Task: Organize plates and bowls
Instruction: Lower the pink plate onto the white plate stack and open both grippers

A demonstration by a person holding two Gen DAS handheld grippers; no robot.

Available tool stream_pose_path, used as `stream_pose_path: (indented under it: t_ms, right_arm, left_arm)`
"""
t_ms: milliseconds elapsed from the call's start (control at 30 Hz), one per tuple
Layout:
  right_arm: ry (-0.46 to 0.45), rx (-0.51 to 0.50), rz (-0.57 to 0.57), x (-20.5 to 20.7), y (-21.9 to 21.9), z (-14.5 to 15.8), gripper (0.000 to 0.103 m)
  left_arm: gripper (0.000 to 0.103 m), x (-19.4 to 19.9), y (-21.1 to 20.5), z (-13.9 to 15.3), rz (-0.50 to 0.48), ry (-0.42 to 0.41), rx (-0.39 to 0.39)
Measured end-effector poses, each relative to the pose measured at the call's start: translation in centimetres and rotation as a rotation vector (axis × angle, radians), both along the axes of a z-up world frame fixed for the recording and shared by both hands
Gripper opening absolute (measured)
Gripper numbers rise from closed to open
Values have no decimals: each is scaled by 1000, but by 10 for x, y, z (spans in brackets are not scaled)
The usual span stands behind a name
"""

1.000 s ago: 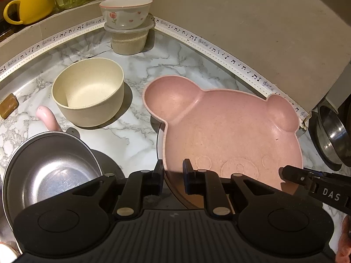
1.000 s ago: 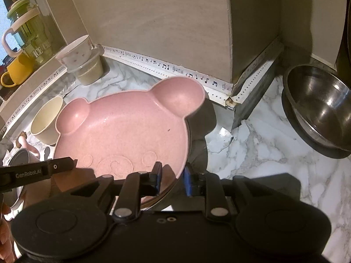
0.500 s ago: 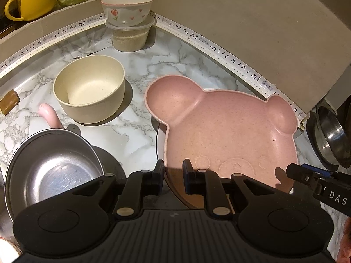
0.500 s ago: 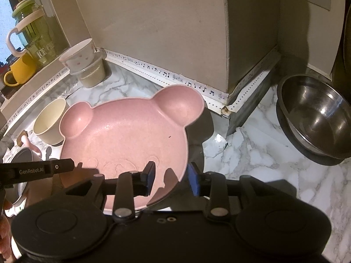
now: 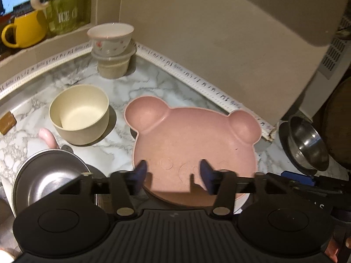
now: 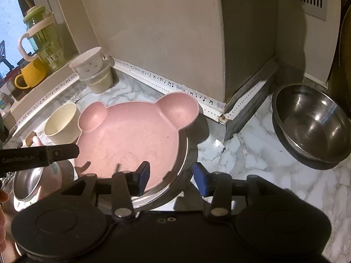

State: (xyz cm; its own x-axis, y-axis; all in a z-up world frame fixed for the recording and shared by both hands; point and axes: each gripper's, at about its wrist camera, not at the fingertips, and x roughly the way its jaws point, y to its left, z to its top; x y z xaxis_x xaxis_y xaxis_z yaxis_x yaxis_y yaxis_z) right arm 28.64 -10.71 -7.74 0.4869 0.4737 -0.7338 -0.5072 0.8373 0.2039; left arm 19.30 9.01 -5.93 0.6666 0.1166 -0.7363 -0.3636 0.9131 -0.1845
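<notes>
**Both tools released, pink bear plate sitting on a steel bowl**

Left tool (image 5: pixel 173 173): jaws spread wide, gripping nothing, hovering over the chin edge of the bear plate (image 5: pixel 193 140). Right tool (image 6: pixel 171 175): also spread, one finger over the plate's near rim, the other outside the steel bowl (image 6: pixel 177 175) under it.

Plate: matte speckled pink, bear-head outline, two round ear wells, faint embossed face. It rests on the rim of that shiny steel bowl on the white marble-pattern counter (image 6: pixel 252 153). Ears point toward the back wall, chin toward the tools; long axis runs ear to ear, across the view.

Count:
- steel bowls: 3 – under the plate, far right (image 6: pixel 311 125), near left (image 5: pixel 50 188)
- cream matte bowl (image 5: pixel 80 115): 1, round, straight-sided
- floral ceramic bowl (image 5: pixel 110 38): 1, stacked on a lidded tub (image 5: pixel 113 63)
- yellow mug (image 5: pixel 25 28): 1, on the window ledge
</notes>
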Motion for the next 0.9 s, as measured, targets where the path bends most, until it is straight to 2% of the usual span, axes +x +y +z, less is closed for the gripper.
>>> stream_pose_path:
  t_ms: [200, 267, 533, 700, 900]
  right_arm:
    - [-6, 21, 14, -5, -7, 8, 53]
    - [-8, 25, 20, -7, -9, 10, 55]
    - [-13, 43, 36, -14, -14, 12, 65]
    - [-36, 44, 49, -19, -20, 15, 78]
    - [-57, 22, 15, -16, -40, 16, 81]
  left_arm:
    - [59, -13, -6, 6, -37, -17, -7]
    - [70, -17, -7, 7, -40, -22, -11]
    - [78, -26, -10, 5, -41, -33, -23]
    - [79, -27, -16, 2, -52, -36, -26]
    - [79, -23, -29, -3, -83, -34, -25]
